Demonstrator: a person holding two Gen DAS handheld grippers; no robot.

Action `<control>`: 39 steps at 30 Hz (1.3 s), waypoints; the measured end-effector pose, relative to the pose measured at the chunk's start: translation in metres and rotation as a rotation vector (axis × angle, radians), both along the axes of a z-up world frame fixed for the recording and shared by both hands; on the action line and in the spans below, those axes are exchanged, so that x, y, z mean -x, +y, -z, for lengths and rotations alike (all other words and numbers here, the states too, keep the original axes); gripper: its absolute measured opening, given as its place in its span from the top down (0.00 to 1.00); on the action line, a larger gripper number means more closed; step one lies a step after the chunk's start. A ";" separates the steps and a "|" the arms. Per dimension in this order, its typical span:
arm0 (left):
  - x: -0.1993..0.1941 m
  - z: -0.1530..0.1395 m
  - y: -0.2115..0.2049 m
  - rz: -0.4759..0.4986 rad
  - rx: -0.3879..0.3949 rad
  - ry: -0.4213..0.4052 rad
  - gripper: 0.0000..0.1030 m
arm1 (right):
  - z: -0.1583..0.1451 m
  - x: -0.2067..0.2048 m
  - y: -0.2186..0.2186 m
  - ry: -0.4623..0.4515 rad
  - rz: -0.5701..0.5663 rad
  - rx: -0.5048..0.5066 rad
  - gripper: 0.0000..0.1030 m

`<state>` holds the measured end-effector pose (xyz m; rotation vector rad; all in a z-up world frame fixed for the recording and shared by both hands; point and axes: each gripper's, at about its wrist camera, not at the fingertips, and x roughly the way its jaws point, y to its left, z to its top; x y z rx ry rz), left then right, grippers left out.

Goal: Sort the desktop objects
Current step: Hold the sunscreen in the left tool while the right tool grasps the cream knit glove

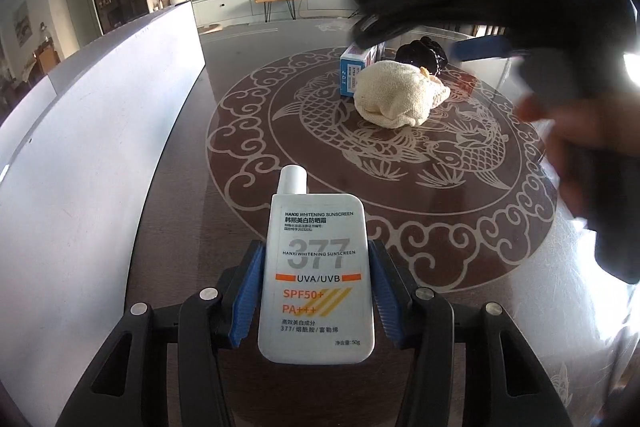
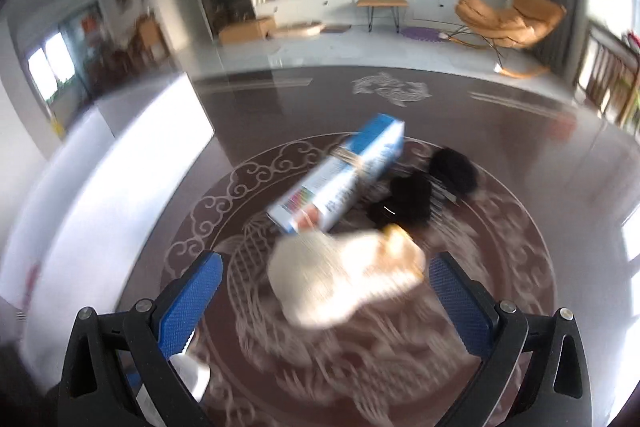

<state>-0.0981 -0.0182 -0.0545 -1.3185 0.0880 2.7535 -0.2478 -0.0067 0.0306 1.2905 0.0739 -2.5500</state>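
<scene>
My left gripper (image 1: 316, 267) is shut on a white sunscreen bottle (image 1: 316, 279), cap pointing away, held above the dark patterned table (image 1: 400, 227). A cream cloth pouch (image 1: 396, 95) lies mid-table, with a blue-and-white box (image 1: 354, 67) and a black hair clip (image 1: 420, 57) behind it. My right gripper (image 2: 326, 291) is open and hovers just above and around the pouch (image 2: 344, 279); this view is blurred. The box (image 2: 340, 175) and black clip (image 2: 416, 199) lie beyond it. The right gripper shows blurred in the left wrist view (image 1: 500, 7), over the box.
A large white bin wall (image 1: 100, 147) stands along the table's left side and also shows in the right wrist view (image 2: 120, 187). The sunscreen cap (image 2: 192, 379) peeks in at the bottom left of the right wrist view. The living room lies beyond the table.
</scene>
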 end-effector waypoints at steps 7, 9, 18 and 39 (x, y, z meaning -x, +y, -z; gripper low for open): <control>0.000 0.002 0.000 0.000 -0.009 0.000 0.50 | 0.025 -0.027 0.010 0.009 -0.240 -0.122 0.42; 0.000 0.002 -0.001 0.000 -0.009 0.000 0.50 | 0.026 -0.057 0.027 0.042 -0.335 -0.166 0.42; -0.004 0.003 -0.001 0.001 -0.029 0.000 0.51 | 0.009 -0.133 0.135 0.026 -0.166 -0.073 0.00; -0.082 -0.052 -0.016 -0.030 -0.213 0.141 0.50 | -0.012 -0.172 0.109 0.002 -0.089 0.049 0.48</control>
